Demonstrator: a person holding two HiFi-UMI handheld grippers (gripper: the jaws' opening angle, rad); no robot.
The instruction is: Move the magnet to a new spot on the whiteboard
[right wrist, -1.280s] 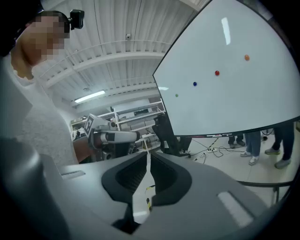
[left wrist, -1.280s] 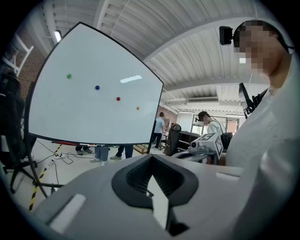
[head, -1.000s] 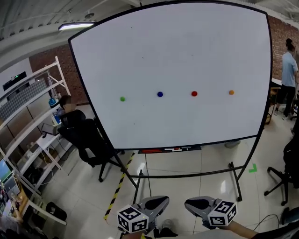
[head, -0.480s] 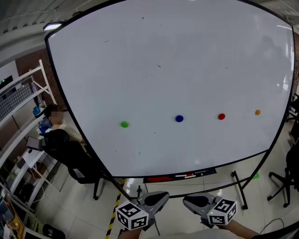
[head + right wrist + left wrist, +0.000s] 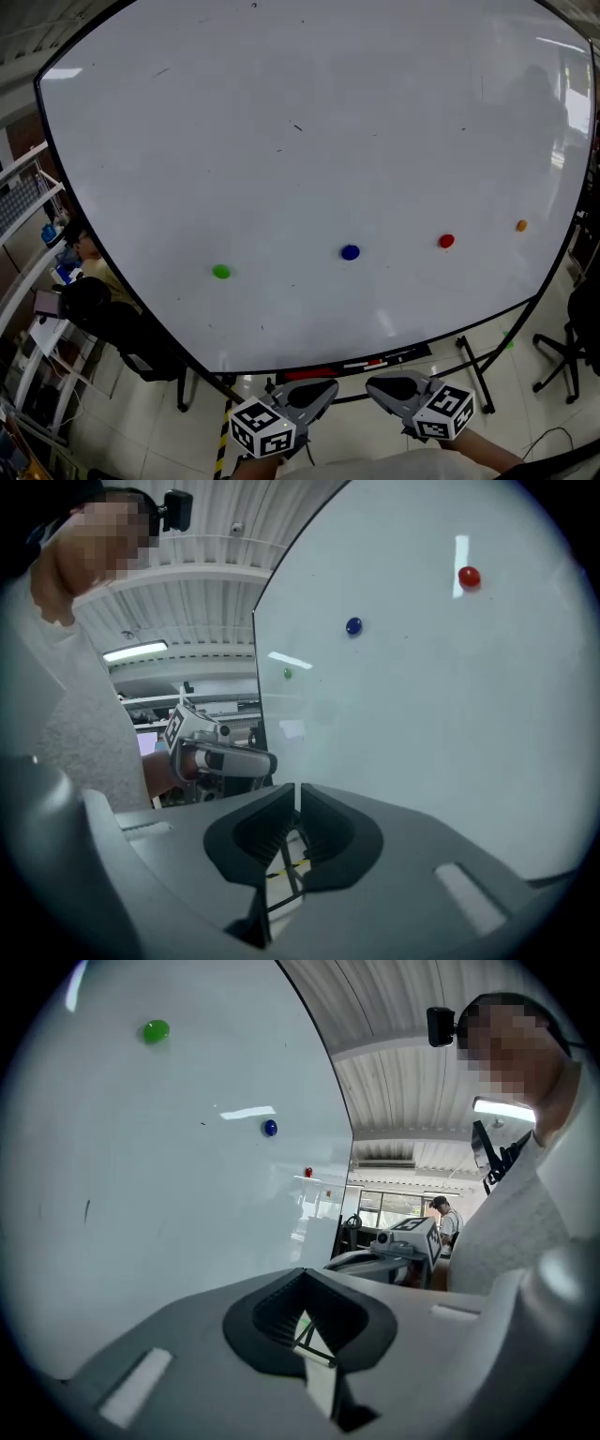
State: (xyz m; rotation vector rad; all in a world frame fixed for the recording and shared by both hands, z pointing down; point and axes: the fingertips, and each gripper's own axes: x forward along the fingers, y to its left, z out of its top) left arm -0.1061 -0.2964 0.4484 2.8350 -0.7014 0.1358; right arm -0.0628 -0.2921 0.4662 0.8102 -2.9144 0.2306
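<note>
A big whiteboard (image 5: 281,141) fills the head view. Four round magnets sit in a row on it: green (image 5: 221,272), blue (image 5: 350,252), red (image 5: 446,241) and orange (image 5: 521,226). Both grippers hang low, well below the magnets and off the board. My left gripper (image 5: 325,388) is shut and empty. The jaws of my right gripper (image 5: 377,385) are closing, almost together, with nothing between them. The left gripper view shows the green magnet (image 5: 156,1030), the blue magnet (image 5: 270,1128) and the red magnet (image 5: 308,1173). In the right gripper view are the red magnet (image 5: 469,577) and the blue magnet (image 5: 353,626).
A marker tray (image 5: 361,361) runs along the board's lower edge, above its wheeled stand. A black chair (image 5: 122,328) and shelving (image 5: 28,319) stand at the left, with a seated person (image 5: 86,258) there. Another chair (image 5: 577,328) is at the right.
The head view has come closer to the whiteboard, which now fills the frame; the magnets sit lower and wider apart. Both grippers stay low at the bottom edge.
</note>
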